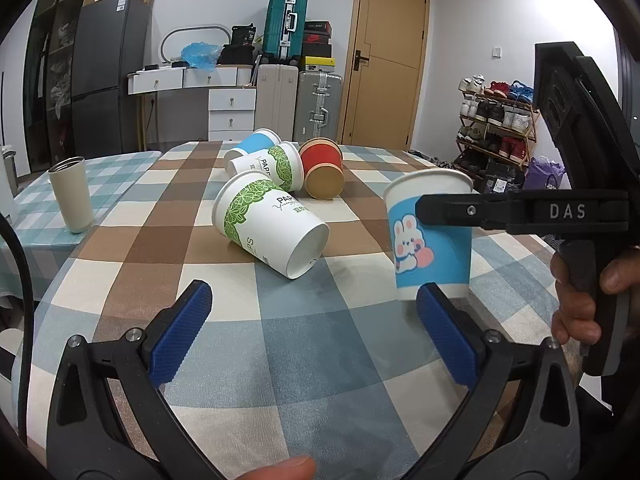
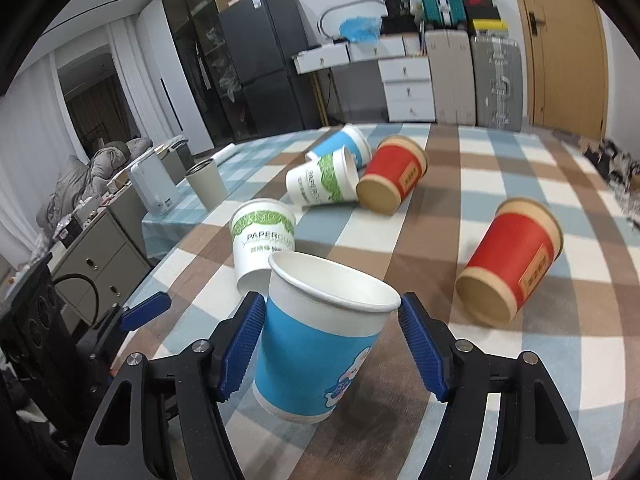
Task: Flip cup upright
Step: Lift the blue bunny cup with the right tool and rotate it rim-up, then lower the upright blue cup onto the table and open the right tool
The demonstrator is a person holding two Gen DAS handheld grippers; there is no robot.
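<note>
A blue paper cup with a rabbit print (image 2: 320,344) stands upright on the checked tablecloth (image 2: 500,168), mouth up. It also shows in the left wrist view (image 1: 432,236). My right gripper (image 2: 332,344) is open with its blue pads on either side of the cup; the left pad is close to the cup wall, the right pad stands apart. My left gripper (image 1: 312,328) is open and empty, low over the table, left of the blue cup. A green-leaf white cup (image 1: 272,224) lies on its side ahead of it.
More cups lie on their sides: a red one (image 2: 512,268) at the right, another red (image 2: 394,174), a green-leaf (image 2: 324,178) and a blue one (image 2: 344,144) farther back. A beige tumbler (image 1: 72,194) stands upright at the left table edge.
</note>
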